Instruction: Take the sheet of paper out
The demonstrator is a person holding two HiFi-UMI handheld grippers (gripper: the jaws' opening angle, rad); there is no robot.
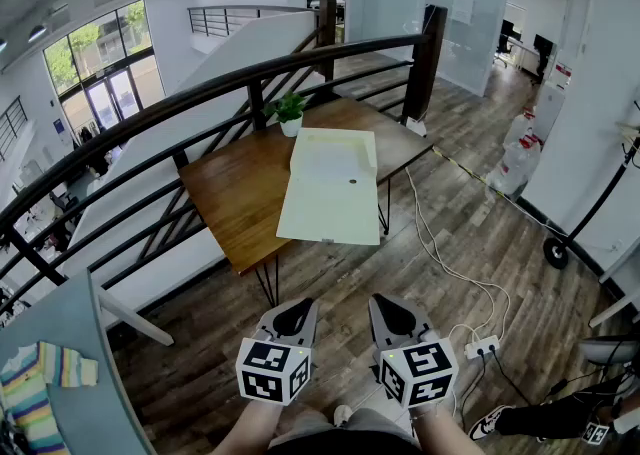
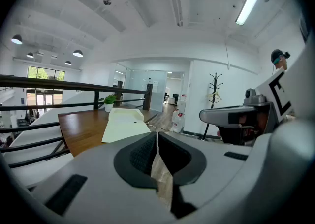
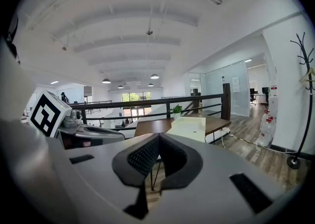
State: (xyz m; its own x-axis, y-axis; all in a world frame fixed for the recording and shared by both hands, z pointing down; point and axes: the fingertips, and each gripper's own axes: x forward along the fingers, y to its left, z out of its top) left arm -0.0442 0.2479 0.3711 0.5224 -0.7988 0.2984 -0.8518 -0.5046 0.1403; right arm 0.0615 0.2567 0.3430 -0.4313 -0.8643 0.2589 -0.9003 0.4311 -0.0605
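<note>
**A:** Head view first: which step are we at?

**B:** Not begun, I'd say. The left tongs [image 1: 294, 317] and the right tongs [image 1: 391, 315] hang low, close to the person's body and well apart from the surface [image 1: 235, 198]. The pale envelope [image 1: 333, 188] lies along the right side of that surface, its near end poking over the near edge. No loose sheet of paper shows. I judge it is inside the envelope, though I cannot see it.

**A:** What else is about?

**B:** A small potted plant [image 1: 290, 109] stands at the far edge, just beyond the envelope's far end, with a dark railing [image 1: 250, 83] behind. On the floor to the right, a white cable [image 1: 440, 255] runs to a power strip [image 1: 482, 348]. Bare floor lies between the tongs and the near edge, so only that cable needs minding.

**A:** Left gripper view?

**B:** The jaws are pressed together at the tips with nothing between them. The envelope sits far ahead on the surface, and a coat stand [image 2: 215, 90] is off to the right.

**A:** And the right gripper view?

**B:** Same there: the jaws meet tip to tip and are empty, and the envelope is far ahead.

**A:** So the next move?

**B:** Probably step in, part both pairs of jaws, pin the envelope with one and work at its flap with the other
</note>
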